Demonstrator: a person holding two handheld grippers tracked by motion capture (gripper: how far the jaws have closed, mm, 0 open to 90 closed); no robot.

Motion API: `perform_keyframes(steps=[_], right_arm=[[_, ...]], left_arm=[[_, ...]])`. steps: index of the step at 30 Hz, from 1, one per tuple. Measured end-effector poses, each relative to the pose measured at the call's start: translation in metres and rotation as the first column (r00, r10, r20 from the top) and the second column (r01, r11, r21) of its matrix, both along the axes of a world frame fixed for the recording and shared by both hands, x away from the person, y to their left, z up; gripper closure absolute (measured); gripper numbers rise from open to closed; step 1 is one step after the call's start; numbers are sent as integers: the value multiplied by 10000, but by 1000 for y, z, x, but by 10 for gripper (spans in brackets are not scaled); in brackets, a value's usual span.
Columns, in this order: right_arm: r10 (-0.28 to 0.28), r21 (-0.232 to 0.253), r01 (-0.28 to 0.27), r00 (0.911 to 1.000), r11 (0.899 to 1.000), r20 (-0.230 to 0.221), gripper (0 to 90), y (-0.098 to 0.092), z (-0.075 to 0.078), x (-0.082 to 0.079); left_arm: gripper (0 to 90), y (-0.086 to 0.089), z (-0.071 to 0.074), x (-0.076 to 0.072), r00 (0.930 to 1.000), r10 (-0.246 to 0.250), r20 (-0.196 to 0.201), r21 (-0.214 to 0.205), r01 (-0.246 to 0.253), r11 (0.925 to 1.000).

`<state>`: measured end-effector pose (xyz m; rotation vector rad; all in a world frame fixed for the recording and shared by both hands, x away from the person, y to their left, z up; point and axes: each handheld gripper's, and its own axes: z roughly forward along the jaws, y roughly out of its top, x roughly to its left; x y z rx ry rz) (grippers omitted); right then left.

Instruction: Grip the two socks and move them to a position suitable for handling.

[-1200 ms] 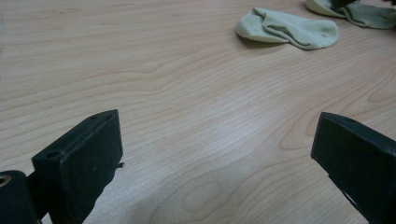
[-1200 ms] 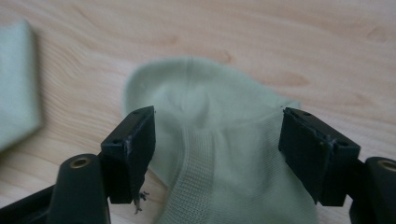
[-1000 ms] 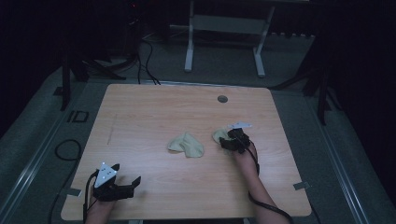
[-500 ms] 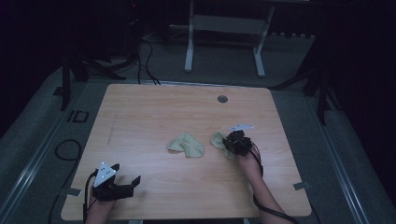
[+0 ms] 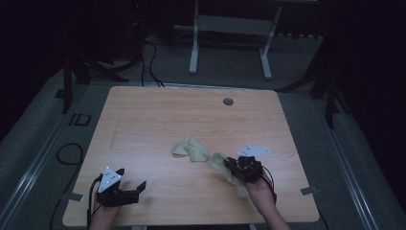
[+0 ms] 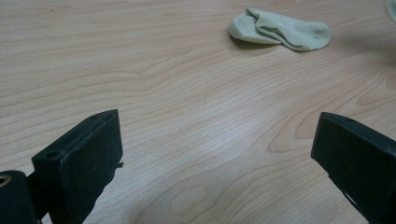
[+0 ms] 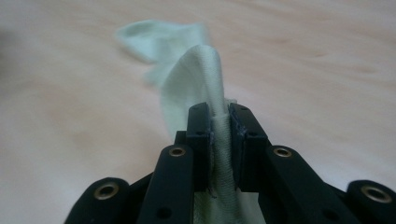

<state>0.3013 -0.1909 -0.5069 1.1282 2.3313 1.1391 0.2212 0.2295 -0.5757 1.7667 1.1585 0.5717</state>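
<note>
the bench [image 5: 158, 120] is a rectangular top of light wood grain with rounded corners, standing on grey carpeted floor [image 5: 306, 124]. a round grey grommet [image 5: 228, 101] sits in its surface near the far edge, right of centre. one pale green sock [image 5: 190, 148] lies flat and crumpled near the middle of the bench, slightly toward the near edge. a second pale green sock [image 5: 221, 165] is just to its right, toward the near right corner; whether its lower end rests on the bench cannot be told. the two socks are apart, not touching.
</note>
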Motion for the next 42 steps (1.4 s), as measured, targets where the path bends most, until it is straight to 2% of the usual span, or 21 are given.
perform_keyframes(steps=[3,5,7,8,10,13,15,16,19,21,25,27,32,33,35,36,37,38,39,40,42], right_arm=[[370,253,-371,9993,9990,25,793,2,0,-26],[427,148,-427,9991,9990,21,794,6,-5,-40],[406,112,-406,9992,9991,-52,793,7,-10,-47],[684,396,-666,9965,9970,-482,792,7,-15,-51],[701,356,-684,9963,9970,-495,791,7,-18,-53],[696,-148,-702,9968,9974,-405,790,10,-27,-55],[537,-330,-557,9968,9979,-584,790,11,-37,-53],[336,-536,-370,9974,9979,-640,789,12,-45,-50],[261,-723,-317,9967,9969,-771,781,14,-52,-48],[188,-837,-242,9977,9962,-652,756,17,-57,-51],[624,-1505,-651,9978,9865,-228,557,27,-58,-58],[655,-1732,-632,9978,9829,78,482,34,-60,-62],[595,-1581,-603,9982,9856,-100,395,36,-60,-60],[642,-1435,-672,9976,9874,-250,363,36,-58,-59],[604,-1023,-627,9978,9928,-258,338,32,-50,-60],[636,-911,-654,9977,9937,-224,338,30,-46,-61],[794,-683,-787,9968,9946,70,384,26,-36,-67],[794,-683,-787,9968,9946,70,384,26,-36,-67],[907,-703,-893,9957,9935,166,423,23,-31,-71],[1049,-833,-1029,9943,9912,202,471,22,-29,-75],[1334,-1054,-1309,9909,9858,174,523,21,-28,-85]], left_arm=[[20,0,0,0,10000,10,-16,-9,-10,10000],[20,-1,-1,1,10000,30,-30,13,-30,10000],[19,-3,0,0,10000,-20,-15,223,20,9997],[19,-4,1,0,10000,-47,-36,161,48,9999],[19,-5,4,-2,9999,-121,-40,-122,121,9999],[20,-8,7,-3,9997,-236,-56,-578,233,9981],[20,-13,9,-4,9991,-404,-139,-824,391,9958],[20,-15,10,-4,9986,-496,-156,-815,482,9955],[20,-26,11,-5,9973,-724,-127,-656,715,9953],[20,-37,11,-6,9947,-1015,-169,-574,1003,9933],[20,-59,12,-9,9884,-1512,-162,-50,1512,9885],[20,-71,13,-10,9808,-1925,-313,56,1928,9812],[47,-94,14,-11,9606,-2728,-533,402,2750,9606],[49,-97,15,-10,9567,-2850,-589,397,2875,9570],[76,-102,16,-9,9503,-3057,-590,411,3083,9504],[111,-105,17,-9,9466,-3180,-528,352,3200,9468],[209,-108,18,-9,9407,-3371,-385,337,3384,9404],[209,-111,20,-9,9339,-3564,-288,307,3572,9335],[256,-114,22,-9,9265,-3758,-193,276,3762,9261],[362,-118,24,-9,9149,-4036,-68,275,4036,9145],[520,-126,29,-8,8981,-4396,108,310,4391,8979]])
